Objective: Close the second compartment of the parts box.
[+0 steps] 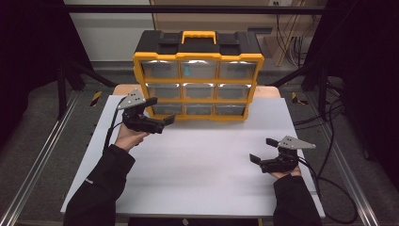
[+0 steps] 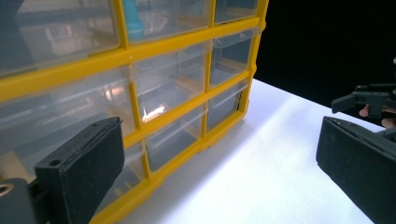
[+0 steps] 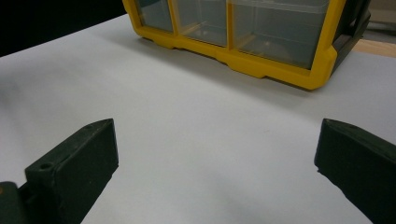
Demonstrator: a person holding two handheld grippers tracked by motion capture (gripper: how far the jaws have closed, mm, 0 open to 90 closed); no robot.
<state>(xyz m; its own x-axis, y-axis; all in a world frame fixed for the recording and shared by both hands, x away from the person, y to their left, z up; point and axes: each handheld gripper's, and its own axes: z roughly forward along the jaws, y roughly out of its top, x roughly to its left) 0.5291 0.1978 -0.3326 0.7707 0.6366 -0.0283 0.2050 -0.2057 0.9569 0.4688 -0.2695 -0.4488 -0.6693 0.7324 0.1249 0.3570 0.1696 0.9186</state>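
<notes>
While the person's left hand grips its body from below, the left gripper hangs near the far left part of the white table, its jaws spread wide with nothing between them. No earlier view being at hand, only that stance can be told. One jaw points toward the lower left corner of the drawer cabinet; whether it touches the yellow frame cannot be told from the high view. In the left gripper view the two black pads stand far apart, the left one just in front of the clear drawers and the other over bare table.

The drawer cabinet stands upright at the middle of the table's far edge, facing the person. It has a black top with a yellow handle and three rows of three clear drawers in a yellow frame. A blue thing shows through a top-row drawer, too blurred to name.

The right gripper rests low near the table's right edge, toward the near corner, well apart from the cabinet. Its jaws are also wide open and empty, with only the white surface between them in the right gripper view. Black cables trail off the right side.
</notes>
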